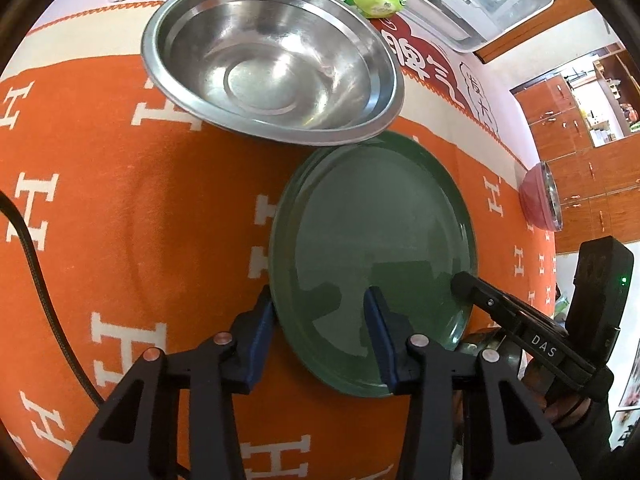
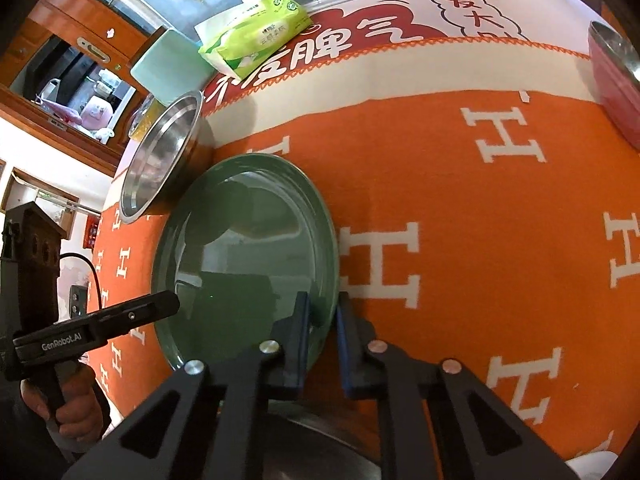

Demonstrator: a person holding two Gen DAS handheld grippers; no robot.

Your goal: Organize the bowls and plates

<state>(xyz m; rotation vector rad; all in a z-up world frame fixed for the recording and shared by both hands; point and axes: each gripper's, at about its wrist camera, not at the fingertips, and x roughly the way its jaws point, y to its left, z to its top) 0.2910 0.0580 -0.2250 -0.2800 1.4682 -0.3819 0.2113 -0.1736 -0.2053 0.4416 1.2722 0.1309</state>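
— Since the green plate point(image 1: 374, 240) is wide and flat on the orange cloth point(image 1: 120, 200), I take it by two sides: my right gripper point(image 2: 323, 320) pinches its rim at lower centre of its view.

— And the left?

— My left gripper point(image 1: 320, 320) straddles the opposite edge, fingers narrowed around it; whether they press, I cannot tell.

— The steel bowl point(image 1: 272, 60)?

— Upper centre, its rim overlapping the plate's far edge, so I'd lift carefully.
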